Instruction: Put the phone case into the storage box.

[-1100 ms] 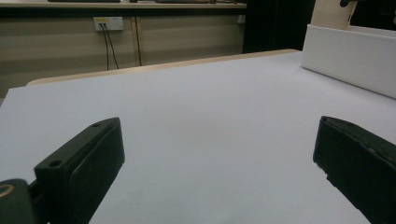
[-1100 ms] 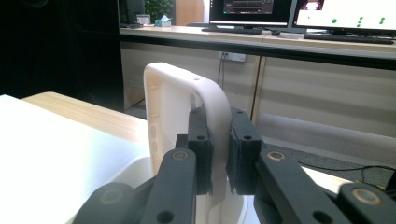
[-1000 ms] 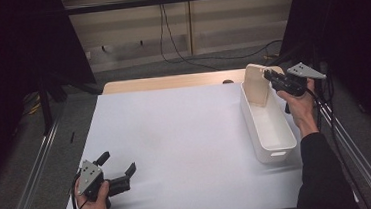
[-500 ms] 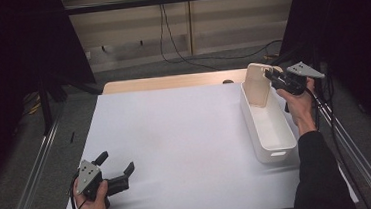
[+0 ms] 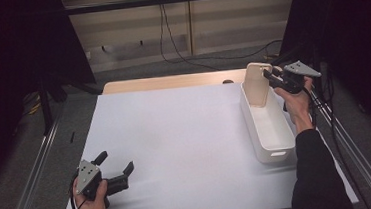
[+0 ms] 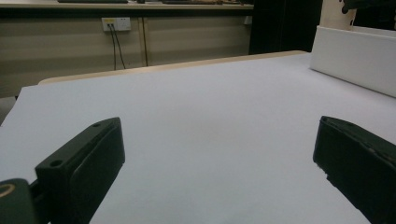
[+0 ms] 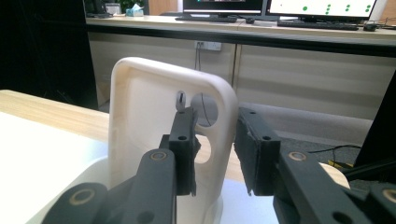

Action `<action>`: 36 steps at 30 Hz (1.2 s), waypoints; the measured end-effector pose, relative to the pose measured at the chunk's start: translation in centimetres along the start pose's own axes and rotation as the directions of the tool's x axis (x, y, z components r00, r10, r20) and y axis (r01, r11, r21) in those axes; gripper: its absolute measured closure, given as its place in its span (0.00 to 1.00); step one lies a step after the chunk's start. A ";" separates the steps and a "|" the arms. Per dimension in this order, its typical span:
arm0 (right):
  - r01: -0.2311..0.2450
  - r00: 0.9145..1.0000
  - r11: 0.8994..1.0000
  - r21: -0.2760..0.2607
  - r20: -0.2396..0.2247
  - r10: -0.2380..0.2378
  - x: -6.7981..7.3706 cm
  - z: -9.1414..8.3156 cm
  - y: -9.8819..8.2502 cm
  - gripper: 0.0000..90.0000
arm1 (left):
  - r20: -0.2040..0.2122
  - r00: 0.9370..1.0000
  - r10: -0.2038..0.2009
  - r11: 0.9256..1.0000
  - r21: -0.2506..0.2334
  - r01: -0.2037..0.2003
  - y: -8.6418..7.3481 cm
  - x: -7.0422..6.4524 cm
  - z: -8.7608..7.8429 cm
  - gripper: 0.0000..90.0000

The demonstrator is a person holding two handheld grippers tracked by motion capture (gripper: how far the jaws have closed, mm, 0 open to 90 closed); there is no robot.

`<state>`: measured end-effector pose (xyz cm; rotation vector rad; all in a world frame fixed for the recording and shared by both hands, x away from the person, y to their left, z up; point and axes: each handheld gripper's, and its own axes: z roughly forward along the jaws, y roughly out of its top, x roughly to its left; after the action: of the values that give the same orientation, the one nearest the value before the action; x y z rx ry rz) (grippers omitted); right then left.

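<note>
- Now the right claw (image 7: 212, 149) has just been opening; its jaws straddle the rim of a cream cutting board (image 7: 154, 126), barely parted.
- Board stands upright in the white bin (image 5: 268, 128), far end.
- Left claw (image 5: 116, 172) rests wide open on the tabletop (image 5: 176, 135), well apart.

no readable text, no labels, no brands, no numbers on anything in view
</note>
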<state>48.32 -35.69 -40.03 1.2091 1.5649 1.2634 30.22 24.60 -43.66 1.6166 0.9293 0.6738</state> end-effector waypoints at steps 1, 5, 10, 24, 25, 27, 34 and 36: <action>0.001 1.000 1.000 0.002 0.002 -0.001 0.0 0.1 0.0 0.76 | 0.000 1.000 0.001 1.000 0.000 -0.001 0.0 0.0 0.0 0.02; 0.013 1.000 1.000 0.006 0.011 -0.013 0.1 0.2 -0.1 0.79 | -0.002 1.000 -0.002 1.000 -0.002 0.002 0.0 0.0 0.0 0.02; 0.008 1.000 1.000 0.009 0.010 -0.008 0.1 0.4 -0.2 0.78 | -0.006 1.000 0.000 1.000 0.000 0.000 0.0 0.1 0.0 0.02; -0.025 1.000 1.000 0.001 0.012 0.025 0.1 -0.1 0.0 0.60 | -0.012 1.000 0.002 1.000 -0.003 -0.002 0.1 0.1 0.1 0.02; -0.027 1.000 1.000 0.000 0.009 0.027 0.1 -0.2 0.0 0.59 | -0.014 1.000 -0.001 1.000 -0.005 0.001 0.1 0.1 0.1 0.02; -0.032 0.999 0.999 -0.001 0.009 0.032 0.0 -0.3 0.1 0.52 | -0.017 1.000 -0.005 1.000 -0.004 0.005 0.1 0.1 0.2 0.02; -0.061 0.998 0.998 0.010 -0.013 0.061 0.0 -0.4 0.1 0.37 | -0.020 1.000 -0.008 1.000 0.000 0.008 0.0 0.3 0.2 0.02; -0.063 0.998 0.998 0.010 -0.008 0.063 -0.1 -0.5 0.1 0.30 | -0.024 1.000 -0.001 1.000 0.002 0.001 0.0 0.3 0.1 0.02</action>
<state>47.87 -35.91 -39.77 1.2693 1.5513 1.3039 30.49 24.81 -43.67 1.6128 0.9493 0.6931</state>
